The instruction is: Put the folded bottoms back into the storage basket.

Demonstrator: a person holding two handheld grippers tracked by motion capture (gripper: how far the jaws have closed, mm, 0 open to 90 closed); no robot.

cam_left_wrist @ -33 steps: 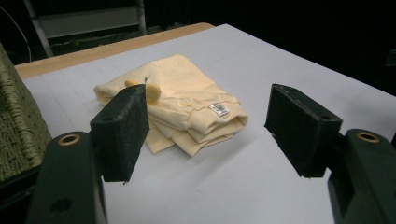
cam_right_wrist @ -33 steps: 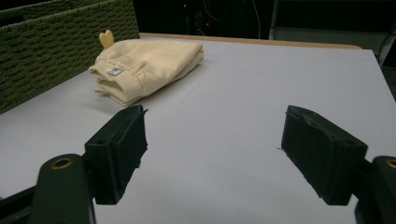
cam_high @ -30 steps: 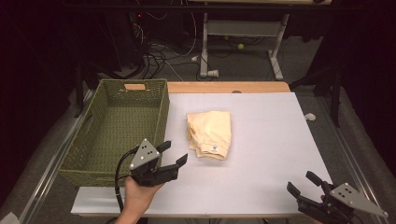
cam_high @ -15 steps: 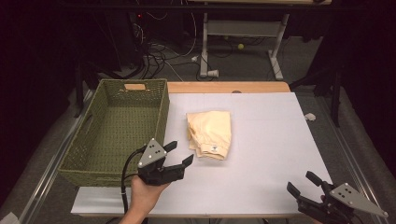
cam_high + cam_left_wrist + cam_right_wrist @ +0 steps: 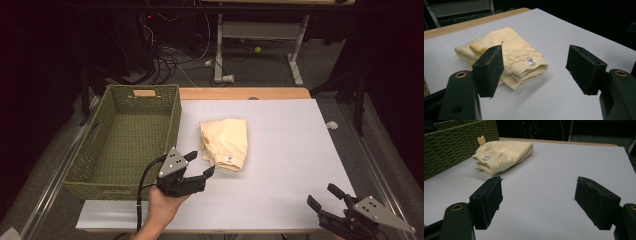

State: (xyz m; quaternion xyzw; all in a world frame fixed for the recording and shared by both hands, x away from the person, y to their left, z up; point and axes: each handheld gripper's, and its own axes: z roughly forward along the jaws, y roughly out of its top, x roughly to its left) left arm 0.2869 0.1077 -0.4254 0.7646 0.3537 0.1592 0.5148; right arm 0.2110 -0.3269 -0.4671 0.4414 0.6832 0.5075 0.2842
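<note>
Overhead view, two low claw views

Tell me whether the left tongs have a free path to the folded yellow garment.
Probably yes. The left tongs stand open just short of the folded yellow garment, aimed at it, with bare table between. The green basket sits off to the side, out of the path.

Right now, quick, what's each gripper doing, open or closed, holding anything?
Left gripper: open, holding nothing, close to the folded yellow garment.
Right gripper: open, holding nothing, over the bare white table.
</note>
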